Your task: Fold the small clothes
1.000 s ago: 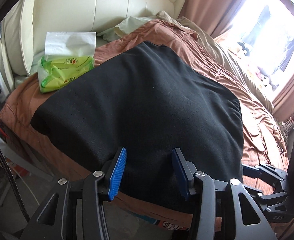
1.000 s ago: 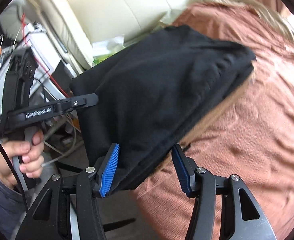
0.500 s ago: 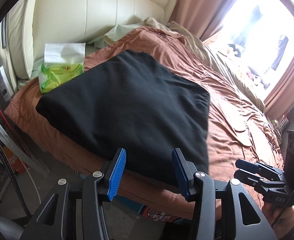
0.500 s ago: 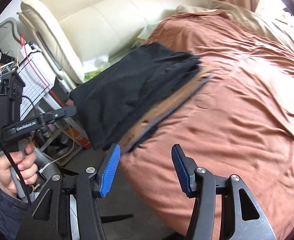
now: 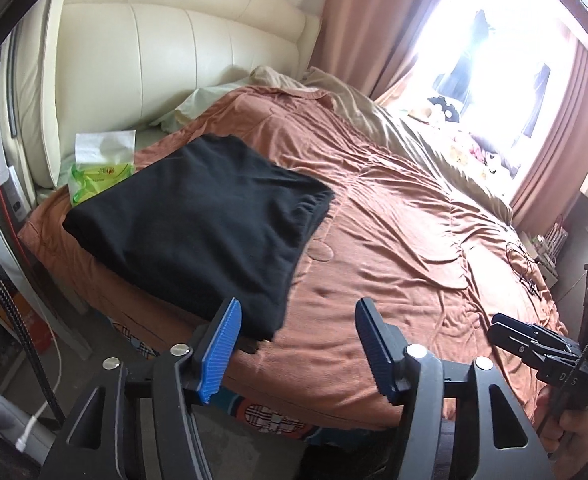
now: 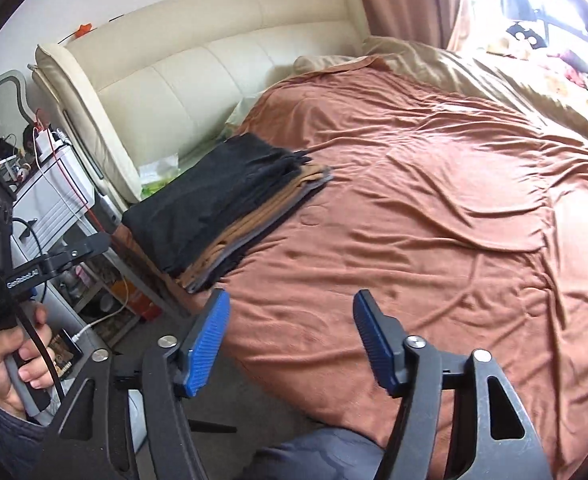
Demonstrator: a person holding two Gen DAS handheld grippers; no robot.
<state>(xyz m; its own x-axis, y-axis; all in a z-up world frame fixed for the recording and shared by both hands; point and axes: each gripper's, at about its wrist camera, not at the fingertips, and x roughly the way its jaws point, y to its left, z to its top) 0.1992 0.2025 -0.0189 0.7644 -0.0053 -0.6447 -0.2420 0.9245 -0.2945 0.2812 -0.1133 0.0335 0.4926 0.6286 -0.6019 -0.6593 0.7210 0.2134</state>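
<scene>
Folded black garment (image 5: 197, 224) lies diagonally

Daylight floods in from the window (image 5: 490, 52) at upper right in both views; it is blown out to white, and the curtain (image 5: 358, 28) beside it glows. The bedspread (image 5: 414, 216) is evenly lit, with soft shadows in its wrinkles. The black cloth (image 5: 197, 224) reads dark with little detail. Strong fisheye bending and black vignette at the corners. Slight blur on the pile's (image 6: 229, 208) right edge in the right view.

Both wrist views angled down over bed (image 5: 394, 200), sharing folded stack (image 6: 221, 196)
</scene>
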